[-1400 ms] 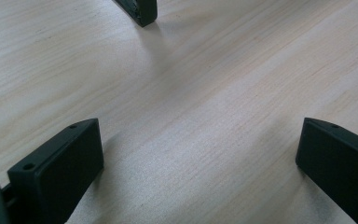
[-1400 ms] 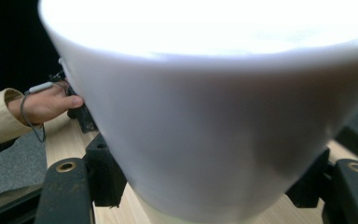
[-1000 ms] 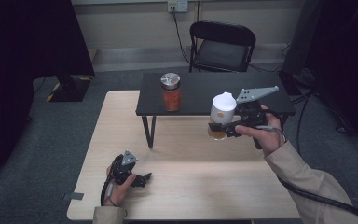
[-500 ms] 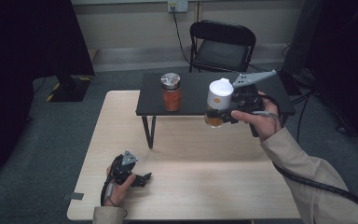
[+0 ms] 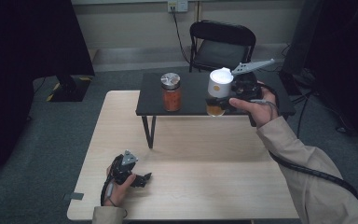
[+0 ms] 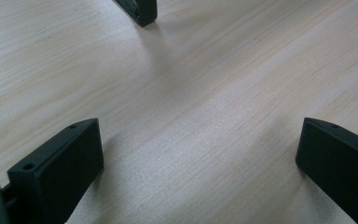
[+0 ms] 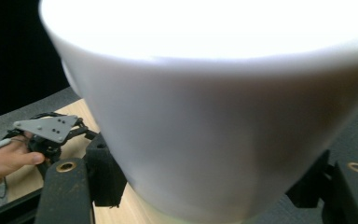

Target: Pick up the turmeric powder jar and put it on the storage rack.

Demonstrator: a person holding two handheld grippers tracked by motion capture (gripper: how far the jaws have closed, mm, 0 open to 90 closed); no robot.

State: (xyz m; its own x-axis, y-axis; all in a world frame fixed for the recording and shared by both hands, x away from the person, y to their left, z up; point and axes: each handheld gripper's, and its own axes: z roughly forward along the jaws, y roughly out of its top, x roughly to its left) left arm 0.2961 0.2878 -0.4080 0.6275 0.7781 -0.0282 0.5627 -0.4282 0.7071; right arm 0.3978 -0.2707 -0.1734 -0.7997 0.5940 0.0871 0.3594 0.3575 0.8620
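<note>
White-lidded jar (image 5: pixel 219 91), contents apparently amber, clamped in right gripper (image 5: pixel 223 100) above black shelf (image 5: pixel 279 100), left gripper (image 5: pixel 142 178) spread wide, nothing held.

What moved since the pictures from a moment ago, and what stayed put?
The right hand-held gripper, shut on the white-lidded jar, carried it up and away from the person, from above the wooden table to the front edge of the black shelf. It took nothing new and let nothing go. The left hand-held gripper stayed open on the wooden table, and the red jar stayed on the shelf.
</note>
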